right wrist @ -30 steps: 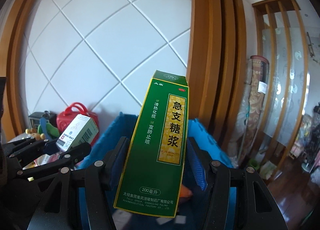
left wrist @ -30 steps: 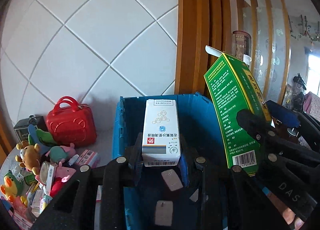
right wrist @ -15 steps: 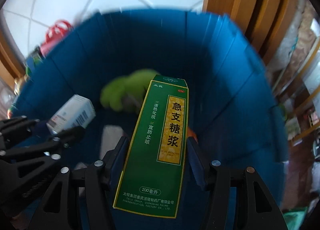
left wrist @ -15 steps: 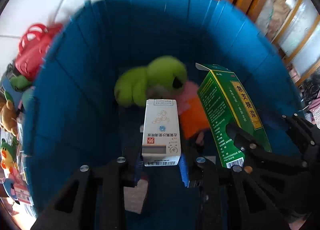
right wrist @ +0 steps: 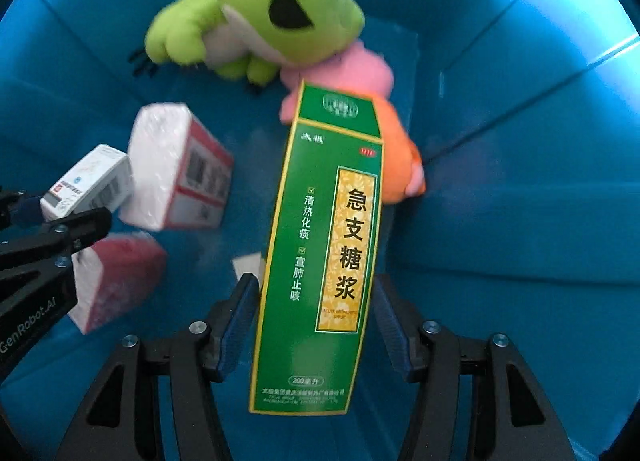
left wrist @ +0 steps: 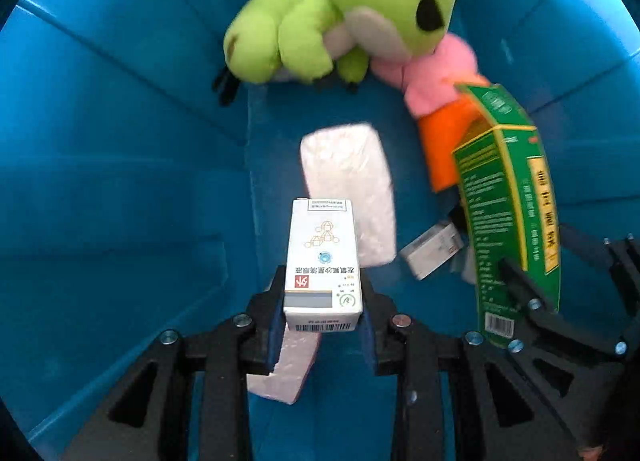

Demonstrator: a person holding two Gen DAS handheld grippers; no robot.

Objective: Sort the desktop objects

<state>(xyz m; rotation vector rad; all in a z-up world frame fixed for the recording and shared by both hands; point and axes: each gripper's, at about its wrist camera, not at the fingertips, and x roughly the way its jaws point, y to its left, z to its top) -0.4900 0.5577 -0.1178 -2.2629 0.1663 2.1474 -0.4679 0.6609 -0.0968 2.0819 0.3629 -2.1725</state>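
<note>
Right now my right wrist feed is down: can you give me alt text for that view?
The right gripper holds a tall green cardboard syrup box upright inside a blue plastic bin. On the floor beyond lie a green frog plush, a pink-and-orange plush and white-and-red boxes. At left, the left gripper holds a small white box.

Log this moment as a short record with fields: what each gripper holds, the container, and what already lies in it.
left gripper: shut on small white box, held upright between the fingers
right gripper: shut on tall green carton, held lengthwise along the fingers
container: blue bin, both grippers pointing down into it
soft toys in bin: green frog plush, pink and orange plush touching it
boxes on bin floor: white and red box, another red and white box, both blurred
</note>
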